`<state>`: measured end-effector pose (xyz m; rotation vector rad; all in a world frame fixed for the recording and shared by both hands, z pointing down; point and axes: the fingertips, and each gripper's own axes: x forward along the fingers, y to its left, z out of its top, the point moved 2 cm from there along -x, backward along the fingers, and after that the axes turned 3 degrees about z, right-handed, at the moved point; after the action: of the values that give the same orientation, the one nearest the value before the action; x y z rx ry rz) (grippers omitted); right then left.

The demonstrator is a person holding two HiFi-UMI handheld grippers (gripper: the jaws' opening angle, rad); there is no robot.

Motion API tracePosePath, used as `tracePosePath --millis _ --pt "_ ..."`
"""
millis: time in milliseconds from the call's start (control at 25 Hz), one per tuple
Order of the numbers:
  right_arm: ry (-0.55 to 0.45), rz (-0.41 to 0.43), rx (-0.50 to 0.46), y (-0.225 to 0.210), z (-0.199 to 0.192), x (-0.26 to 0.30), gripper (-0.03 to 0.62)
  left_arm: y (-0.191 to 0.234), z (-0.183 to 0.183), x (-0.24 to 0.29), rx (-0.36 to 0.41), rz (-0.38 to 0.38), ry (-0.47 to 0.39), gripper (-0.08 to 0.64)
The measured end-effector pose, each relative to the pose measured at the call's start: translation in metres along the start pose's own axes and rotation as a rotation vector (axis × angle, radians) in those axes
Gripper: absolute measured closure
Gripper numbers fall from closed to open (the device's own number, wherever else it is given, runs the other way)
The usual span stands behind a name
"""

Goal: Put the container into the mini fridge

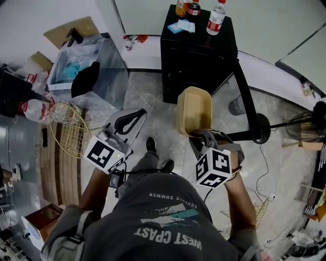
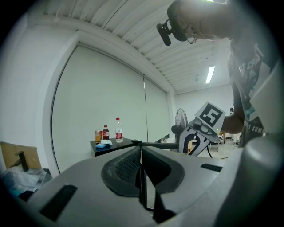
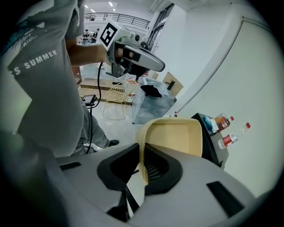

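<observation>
Head view, nearest first: the person's grey T-shirt fills the bottom edge, with both arms reaching forward. The left claw point(image 1: 135, 116) is held out over the floor. In the left gripper view its two jaws are pressed together, with nothing between them point(image 2: 141, 146). The right claw point(image 1: 199, 133) is clamped on the rim of the tan container point(image 1: 193, 109). The right gripper view shows the thin rim pinched between the pads point(image 3: 143, 164) and the container's point(image 3: 177, 135) hollow side turned toward the camera.

The container is held in the air, tipped up on its edge. It is just in front of the black mini fridge point(image 1: 196, 61) but apart from it. The fridge stands on the floor against the wall, and its door point(image 1: 245, 99) is swung open on the right side.

On top of the fridge are a clear bottle with a red label point(image 1: 216, 18), two darker bottles point(image 1: 187, 7) and a blue cloth point(image 1: 181, 26). To the left, well apart, sits a clear plastic bin point(image 1: 109, 66)
</observation>
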<state>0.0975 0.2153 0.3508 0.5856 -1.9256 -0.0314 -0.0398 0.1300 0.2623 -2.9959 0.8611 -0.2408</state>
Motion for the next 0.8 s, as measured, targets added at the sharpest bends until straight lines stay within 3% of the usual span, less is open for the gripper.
tracePosePath --millis 400,800 --pt "0.062 -0.042 0.095 -0.04 0.009 0.02 0.541 0.045 0.009 0.052 0.0 -0.129 -0.039 0.534" --pt "0.109 -0.072 0.158 -0.07 0.034 0.054 0.541 0.107 -0.003 0.072 -0.017 -0.206 -0.046 0.534"
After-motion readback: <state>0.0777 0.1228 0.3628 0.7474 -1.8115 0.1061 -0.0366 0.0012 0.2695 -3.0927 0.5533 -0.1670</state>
